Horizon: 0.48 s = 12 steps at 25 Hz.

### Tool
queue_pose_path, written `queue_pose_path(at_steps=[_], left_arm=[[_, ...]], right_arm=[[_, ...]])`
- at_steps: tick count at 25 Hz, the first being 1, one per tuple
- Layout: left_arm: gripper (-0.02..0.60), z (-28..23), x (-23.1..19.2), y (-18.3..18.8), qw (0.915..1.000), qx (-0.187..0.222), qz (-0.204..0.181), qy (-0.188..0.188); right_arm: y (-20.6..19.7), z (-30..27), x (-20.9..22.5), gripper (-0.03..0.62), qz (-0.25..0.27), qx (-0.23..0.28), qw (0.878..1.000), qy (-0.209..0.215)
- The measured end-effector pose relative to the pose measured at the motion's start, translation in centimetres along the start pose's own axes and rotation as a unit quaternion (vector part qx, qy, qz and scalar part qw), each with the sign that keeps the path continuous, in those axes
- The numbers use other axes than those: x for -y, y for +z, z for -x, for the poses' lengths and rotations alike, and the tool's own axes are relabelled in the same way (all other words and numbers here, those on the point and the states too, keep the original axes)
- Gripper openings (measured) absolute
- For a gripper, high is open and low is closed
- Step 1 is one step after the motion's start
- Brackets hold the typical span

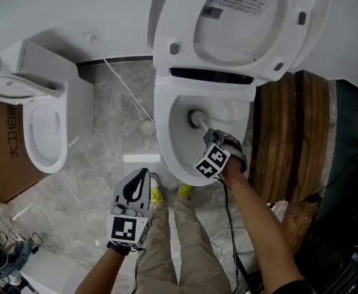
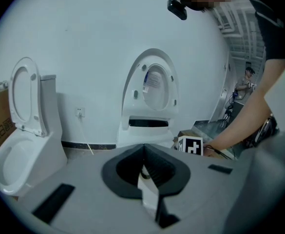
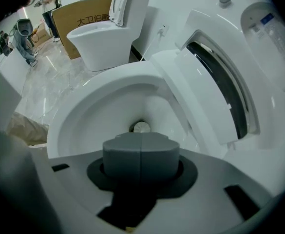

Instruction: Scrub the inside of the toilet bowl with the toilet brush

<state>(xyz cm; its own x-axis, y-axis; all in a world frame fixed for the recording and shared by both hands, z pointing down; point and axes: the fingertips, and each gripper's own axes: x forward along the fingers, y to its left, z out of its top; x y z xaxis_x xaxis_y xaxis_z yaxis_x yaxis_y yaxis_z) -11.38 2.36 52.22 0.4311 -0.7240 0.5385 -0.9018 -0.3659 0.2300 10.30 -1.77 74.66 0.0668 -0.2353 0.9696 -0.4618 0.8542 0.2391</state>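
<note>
The white toilet bowl (image 1: 165, 141) stands in the middle with its lid (image 1: 240, 35) and seat raised. My right gripper (image 1: 210, 136) reaches over the bowl's front rim, shut on the handle of the toilet brush (image 1: 197, 119). The brush's pale round head sits low inside the bowl near the drain. In the right gripper view the closed jaws (image 3: 141, 152) point down into the bowl (image 3: 88, 116), with the brush head (image 3: 141, 127) just past them. My left gripper (image 1: 141, 177) hangs over the floor to the left of the bowl, shut and holding nothing (image 2: 143, 165).
A second white toilet (image 1: 41, 118) with its lid up stands at the left beside a cardboard box (image 1: 0, 158). A white cord (image 1: 125, 87) runs across the grey floor. Wooden boards (image 1: 295, 146) lean at the bowl's right. Cables lie near my feet.
</note>
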Motion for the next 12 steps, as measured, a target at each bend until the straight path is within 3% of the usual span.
queue_pose_path(at_steps=[5, 12], left_arm=[[0.009, 0.6, -1.0, -0.8, 1.0000, -0.006, 0.003, 0.005], [0.009, 0.4, -1.4, -1.0, 0.9996, 0.007, 0.019, 0.022]], right_arm=[[1.7, -1.6, -0.5, 0.144, -0.046, 0.002, 0.999, 0.009], [0.8, -2.8, -1.2, 0.144, -0.045, -0.002, 0.999, 0.011]])
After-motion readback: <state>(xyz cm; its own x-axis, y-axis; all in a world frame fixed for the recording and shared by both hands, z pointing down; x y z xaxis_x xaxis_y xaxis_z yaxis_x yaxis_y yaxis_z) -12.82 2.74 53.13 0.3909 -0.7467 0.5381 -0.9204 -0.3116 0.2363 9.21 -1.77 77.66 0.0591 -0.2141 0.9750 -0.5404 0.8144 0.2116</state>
